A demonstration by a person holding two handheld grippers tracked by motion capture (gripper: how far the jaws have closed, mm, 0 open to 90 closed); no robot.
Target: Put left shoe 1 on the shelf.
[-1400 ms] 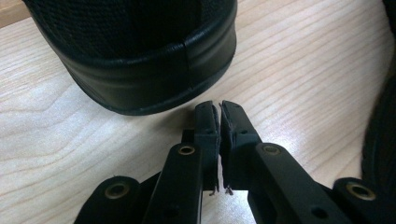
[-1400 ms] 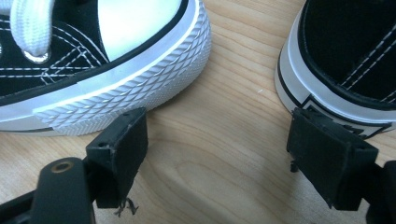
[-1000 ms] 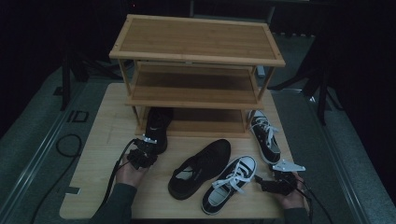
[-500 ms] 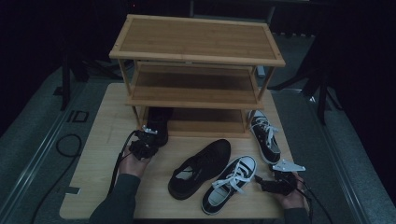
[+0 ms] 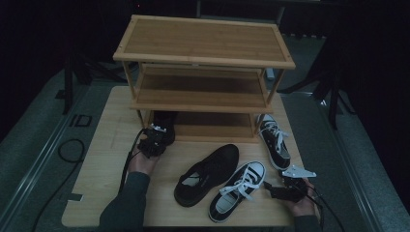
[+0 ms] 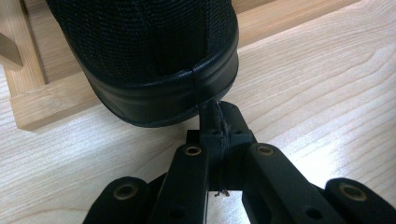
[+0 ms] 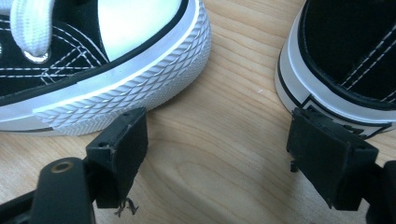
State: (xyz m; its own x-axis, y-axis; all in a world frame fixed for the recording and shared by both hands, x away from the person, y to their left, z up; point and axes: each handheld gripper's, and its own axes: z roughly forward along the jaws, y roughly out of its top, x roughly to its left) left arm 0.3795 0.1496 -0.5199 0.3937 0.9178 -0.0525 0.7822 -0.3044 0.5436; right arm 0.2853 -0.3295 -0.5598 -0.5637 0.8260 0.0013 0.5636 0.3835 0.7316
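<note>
A black mesh shoe (image 5: 164,122) stands with its toe under the lowest shelf of the bamboo shoe rack (image 5: 203,43), heel toward me. My left gripper (image 5: 153,137) is shut with nothing between its jaws. In the left gripper view its tips (image 6: 218,116) touch the black shoe's heel (image 6: 149,60). Near the table's front right, my right gripper (image 5: 270,190) is open. In the right gripper view it (image 7: 219,144) sits low over the wood, between the white toe cap of one sneaker (image 7: 121,70) and the heel of the other sneaker (image 7: 345,56), holding nothing.
A second black shoe (image 5: 208,174) lies in the middle of the table beside the near sneaker (image 5: 239,188). The far sneaker (image 5: 273,140) lies by the rack's right leg. The rack's bottom rail (image 6: 28,112) runs just behind the black heel. Cables trail off the left.
My left gripper has moved forward toward the rack, and the black mesh shoe has slid farther under the bottom shelf. The right gripper has stayed put.
</note>
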